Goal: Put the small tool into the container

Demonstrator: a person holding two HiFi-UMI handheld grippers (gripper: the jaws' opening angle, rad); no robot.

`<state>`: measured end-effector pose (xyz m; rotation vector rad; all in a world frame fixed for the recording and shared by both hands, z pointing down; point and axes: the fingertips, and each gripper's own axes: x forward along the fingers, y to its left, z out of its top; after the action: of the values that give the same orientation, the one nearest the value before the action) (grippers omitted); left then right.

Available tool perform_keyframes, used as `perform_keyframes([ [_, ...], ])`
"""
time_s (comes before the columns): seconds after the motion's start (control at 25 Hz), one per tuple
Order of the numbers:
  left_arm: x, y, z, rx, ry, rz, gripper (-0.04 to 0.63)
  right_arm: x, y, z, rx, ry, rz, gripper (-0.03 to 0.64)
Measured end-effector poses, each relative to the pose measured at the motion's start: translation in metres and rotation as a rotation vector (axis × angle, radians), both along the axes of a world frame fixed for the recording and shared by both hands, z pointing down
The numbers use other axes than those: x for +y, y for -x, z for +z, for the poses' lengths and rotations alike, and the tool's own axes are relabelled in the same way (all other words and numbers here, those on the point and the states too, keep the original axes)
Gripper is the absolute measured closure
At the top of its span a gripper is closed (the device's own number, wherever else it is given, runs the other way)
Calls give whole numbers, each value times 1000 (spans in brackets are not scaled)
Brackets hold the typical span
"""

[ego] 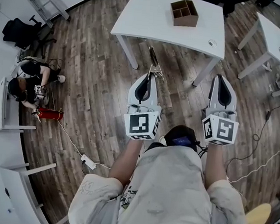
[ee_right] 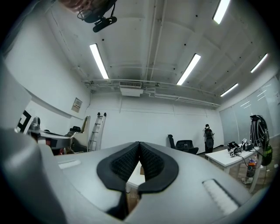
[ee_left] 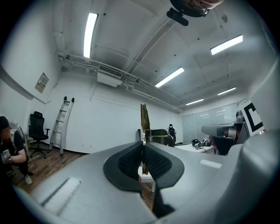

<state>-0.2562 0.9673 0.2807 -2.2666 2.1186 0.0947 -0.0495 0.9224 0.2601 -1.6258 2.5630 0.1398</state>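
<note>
The left claw is clamped on the tool's base. The tool looks thin, stiff, light and probably slippery. The right claw is clenched and empty.

The grey left gripper is clamping its black ribbed pads on a thin brass-coloured metal tool, which is sticking upright above them.

Lab-like office, white tables, strip lights, ladder
</note>
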Motion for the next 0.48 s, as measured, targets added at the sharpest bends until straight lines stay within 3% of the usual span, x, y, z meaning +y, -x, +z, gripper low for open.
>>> perform_keyframes([
  [0.32,-60,15,9,-5,-14,-4,572,-63,15,15,-12,-6,-3,612],
  [0.48,-112,4,15,-6,-15,-16,572,-114,2,25,-7,-2,-10,612],
])
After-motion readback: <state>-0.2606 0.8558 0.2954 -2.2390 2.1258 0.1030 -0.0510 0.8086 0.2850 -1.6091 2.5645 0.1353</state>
